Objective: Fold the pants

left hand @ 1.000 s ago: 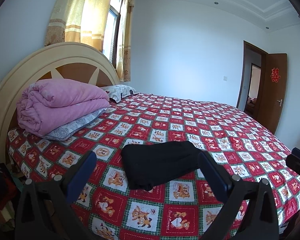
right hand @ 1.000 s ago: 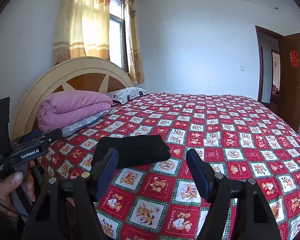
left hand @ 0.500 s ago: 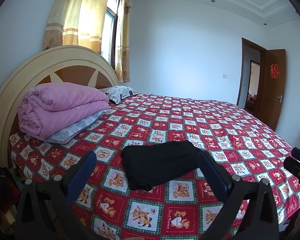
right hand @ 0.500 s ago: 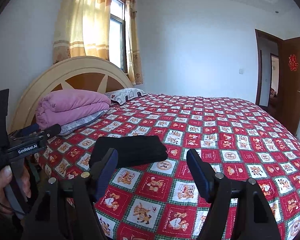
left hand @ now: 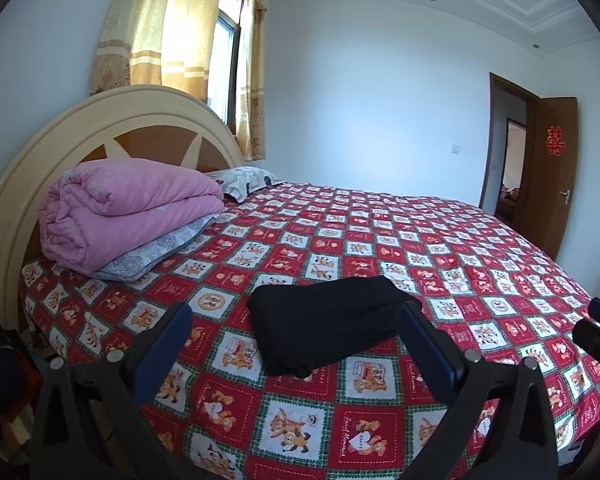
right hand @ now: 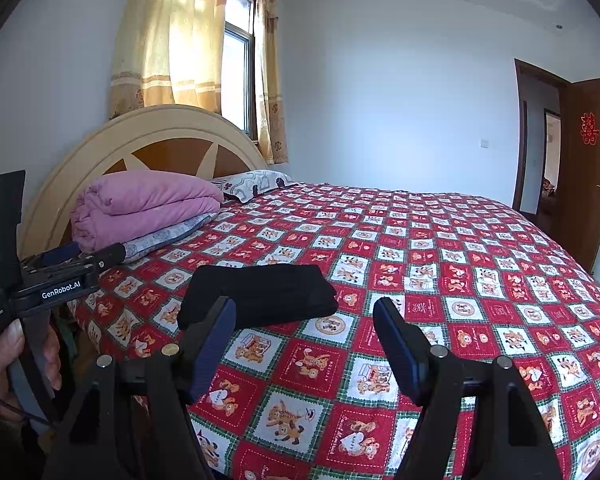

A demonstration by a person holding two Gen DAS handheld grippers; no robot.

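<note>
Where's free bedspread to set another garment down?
Free: the broad stretch of bedspread right of the folded black pants, toward the door; also the strip between pants and near edge. Crowded: headboard end, with pink quilt and pillow.

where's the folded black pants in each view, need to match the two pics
Left wrist view: the folded black fabric pants lie at lower centre on the red checked bedspread, framed between this camera's own fingers.
Right wrist view: the pants sit left of centre, just beyond the left-hand finger.
Shared landmark: the rolled pink quilt by the headboard, up and left of the pants in both.
</note>
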